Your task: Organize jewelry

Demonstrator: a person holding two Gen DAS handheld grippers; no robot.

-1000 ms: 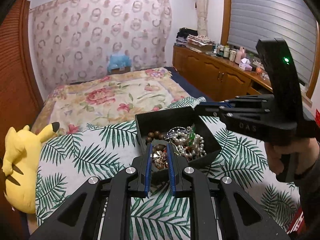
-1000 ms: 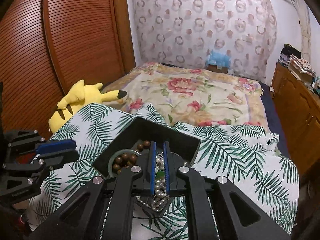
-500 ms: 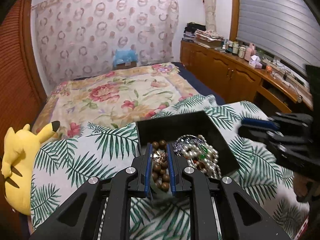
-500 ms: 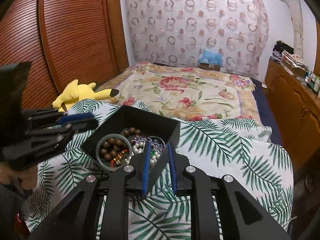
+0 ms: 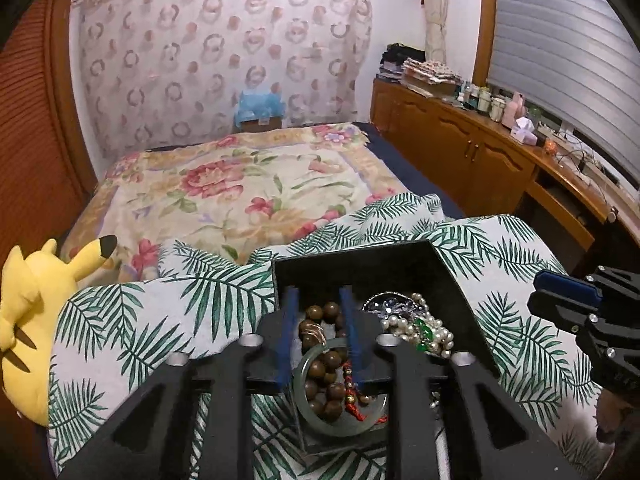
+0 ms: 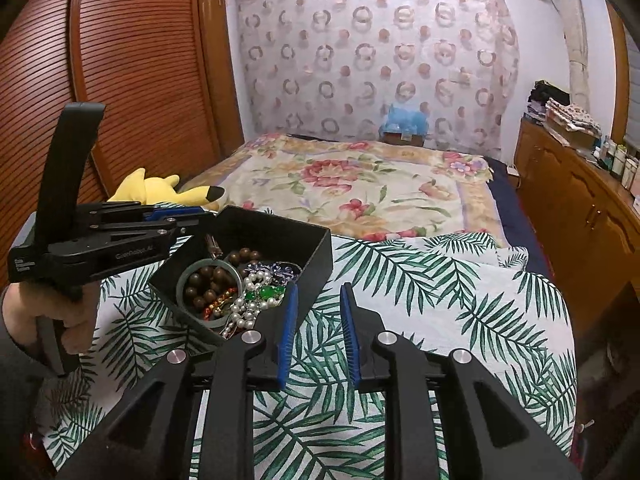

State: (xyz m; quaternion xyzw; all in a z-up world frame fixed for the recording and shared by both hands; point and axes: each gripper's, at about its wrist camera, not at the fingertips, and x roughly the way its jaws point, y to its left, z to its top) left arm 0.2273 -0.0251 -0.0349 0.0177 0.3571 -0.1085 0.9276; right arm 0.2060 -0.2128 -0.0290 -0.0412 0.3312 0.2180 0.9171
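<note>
A bed point(image 6: 360, 184) with a floral cover fills the room, and a palm-leaf cloth point(image 6: 440, 288) is spread over its near end. A wooden cabinet point(image 5: 472, 152) runs along the right wall, and a slatted wardrobe point(image 6: 132, 80) stands on the left. A yellow plush point(image 5: 28, 320) lies at the left edge of the cloth.

A black box point(image 6: 280, 236) is set on the cloth, open at the top. Jewelry is heaped inside it: a pale green bangle point(image 5: 340, 424), brown beads point(image 5: 324, 376) lying partly inside the bangle, a pearl strand point(image 5: 432, 332) with a green stone, and a red and gold piece point(image 5: 352, 392).

The left gripper point(image 5: 318, 332) is held over the box's left part, its jaws opening, with brown beads seen between them but not pressed. The right gripper point(image 6: 318, 328) is held over the bare cloth just right of the box, its jaws opening with nothing between them. A hand point(image 6: 76, 320) is seen gripping the left gripper's handle.
</note>
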